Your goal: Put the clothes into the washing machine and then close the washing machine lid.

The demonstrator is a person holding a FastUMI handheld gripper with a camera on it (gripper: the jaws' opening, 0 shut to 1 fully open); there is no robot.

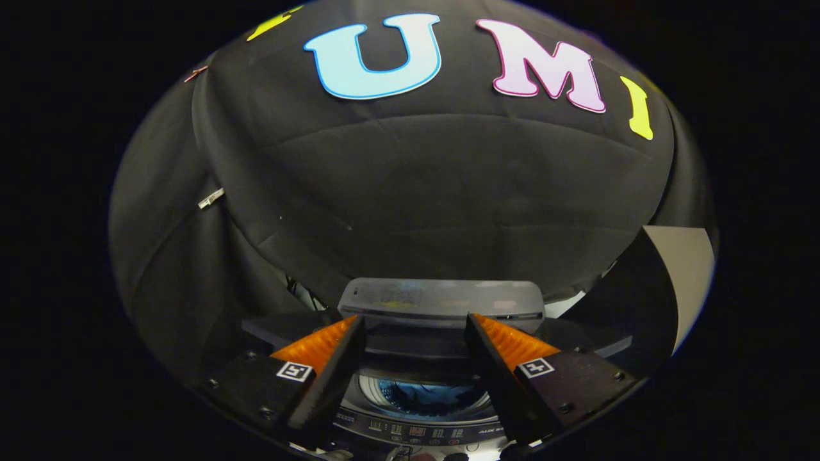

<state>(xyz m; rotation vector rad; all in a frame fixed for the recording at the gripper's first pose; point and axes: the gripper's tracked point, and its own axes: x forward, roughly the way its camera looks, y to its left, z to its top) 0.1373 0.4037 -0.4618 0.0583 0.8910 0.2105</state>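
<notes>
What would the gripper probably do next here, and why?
Probably reach forward to the raised lid and pull it down. The gripper is open and holds nothing, blue clothes already lie in the washing machine's drum below its fingers, and the lid stands up just beyond them.

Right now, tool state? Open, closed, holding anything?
Tool: open, fingers spread and holding nothing, above the washing machine, whose lid stands raised just beyond the fingertips.

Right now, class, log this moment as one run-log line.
gripper: open, holding nothing | washing machine: below fingers | lid: raised, just beyond fingertips | drum: blue clothes inside | left: close lid
</notes>
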